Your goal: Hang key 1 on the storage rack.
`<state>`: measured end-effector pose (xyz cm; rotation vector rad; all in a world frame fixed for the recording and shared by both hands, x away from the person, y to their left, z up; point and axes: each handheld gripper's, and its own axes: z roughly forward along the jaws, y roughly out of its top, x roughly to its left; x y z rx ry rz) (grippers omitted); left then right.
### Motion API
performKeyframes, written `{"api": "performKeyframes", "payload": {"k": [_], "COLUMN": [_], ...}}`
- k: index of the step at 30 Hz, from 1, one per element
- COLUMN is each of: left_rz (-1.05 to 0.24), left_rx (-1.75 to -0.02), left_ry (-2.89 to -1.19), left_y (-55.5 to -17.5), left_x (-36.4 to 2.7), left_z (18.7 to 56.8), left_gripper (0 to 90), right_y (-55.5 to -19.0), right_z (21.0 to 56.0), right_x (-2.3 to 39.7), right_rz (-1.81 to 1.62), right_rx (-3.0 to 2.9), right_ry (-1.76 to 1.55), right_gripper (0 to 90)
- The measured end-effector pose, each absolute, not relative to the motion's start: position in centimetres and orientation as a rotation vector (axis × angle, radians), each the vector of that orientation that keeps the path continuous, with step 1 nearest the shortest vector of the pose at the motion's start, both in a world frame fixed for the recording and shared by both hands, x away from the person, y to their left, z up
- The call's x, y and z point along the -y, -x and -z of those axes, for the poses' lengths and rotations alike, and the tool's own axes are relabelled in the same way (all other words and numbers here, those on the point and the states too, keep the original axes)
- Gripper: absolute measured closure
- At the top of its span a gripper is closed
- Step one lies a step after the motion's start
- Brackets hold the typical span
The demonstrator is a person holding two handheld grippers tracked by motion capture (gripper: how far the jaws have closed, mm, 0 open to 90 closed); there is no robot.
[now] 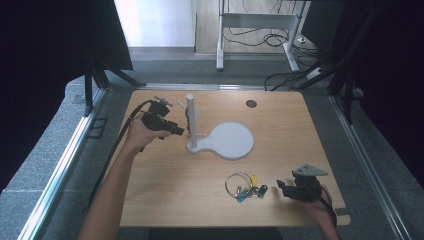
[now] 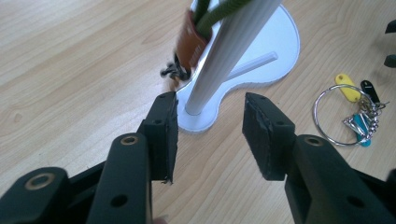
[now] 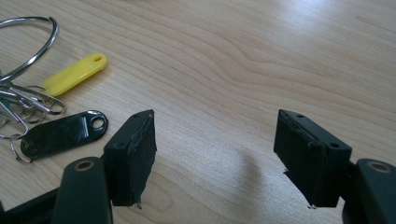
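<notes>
A wooden table (image 1: pixel 200 200) stands on grey carpet (image 1: pixel 45 150), black curtains (image 1: pixel 40 40) on both sides.

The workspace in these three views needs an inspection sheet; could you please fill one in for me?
Surface: wooden table, bare grain.
Job's things: white peg stand upright; green cord with brown tag hangs on it; key ring with tags lies flat.
Clutter: nothing seen.
Grippers: left gripper open before the post; right gripper open, empty, beside the keys.
Cables: one trails from the left gripper; more on the floor.
Surroundings: dark curtains, desk frame behind.
</notes>
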<state>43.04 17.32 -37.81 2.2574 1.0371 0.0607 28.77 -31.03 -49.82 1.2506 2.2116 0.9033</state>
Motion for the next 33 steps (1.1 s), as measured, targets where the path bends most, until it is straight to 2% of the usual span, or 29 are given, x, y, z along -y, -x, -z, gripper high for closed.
{"api": "performKeyframes", "payload": {"k": [8,17,33], "left_rz": [-0.126,-0.158,-0.222], "left_rx": [-1.042,-1.023,-0.991], "left_ry": [-2.24,-2.216,-2.221], "left_y": [-40.9,-37.1,-31.7], "left_x": [-18.2,-18.9,-18.8], "left_z": [37.6,38.1,40.3], "left_gripper": [51.8,42.4,39.3], "right_y": [-28.7,-28.4,-27.7], "right_z": [49.4,48.9,45.9], "right_x": [31.2,31.3,30.9], "right_rz": [-0.917,-0.953,-0.971], "right_rx": [-2.197,-2.196,-2.241], "right_ry": [-1.247,-1.244,-1.153], "right_gripper": [29.9,29.8,32.4]}}
